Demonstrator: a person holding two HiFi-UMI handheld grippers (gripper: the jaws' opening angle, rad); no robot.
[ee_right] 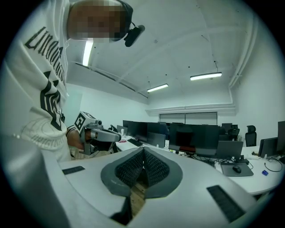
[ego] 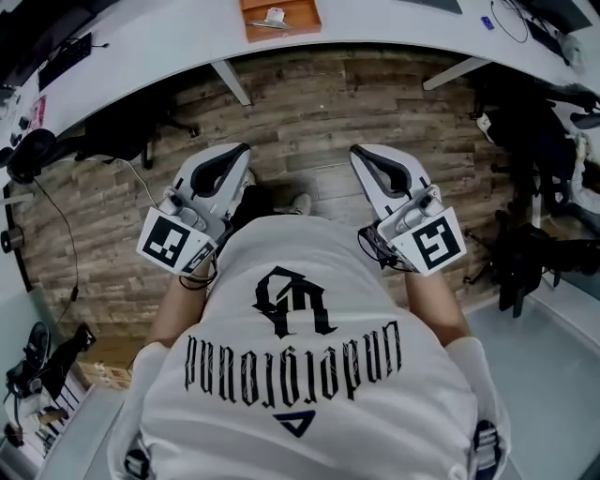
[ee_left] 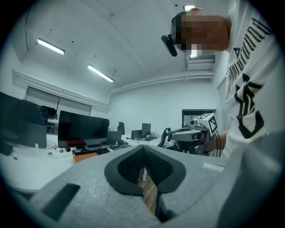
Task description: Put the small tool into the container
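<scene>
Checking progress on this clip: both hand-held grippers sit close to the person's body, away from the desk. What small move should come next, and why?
Probably bring the right hand-held gripper forward toward the white desk and open it. It and the left hand-held gripper are shut, empty, over the wood floor, well short of the orange tray on the desk.

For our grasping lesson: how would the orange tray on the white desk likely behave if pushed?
The orange tray looks flat and shallow, so it would probably slide on the smooth white desk rather than tip. The small pale item on it might shift if jolted.
</scene>
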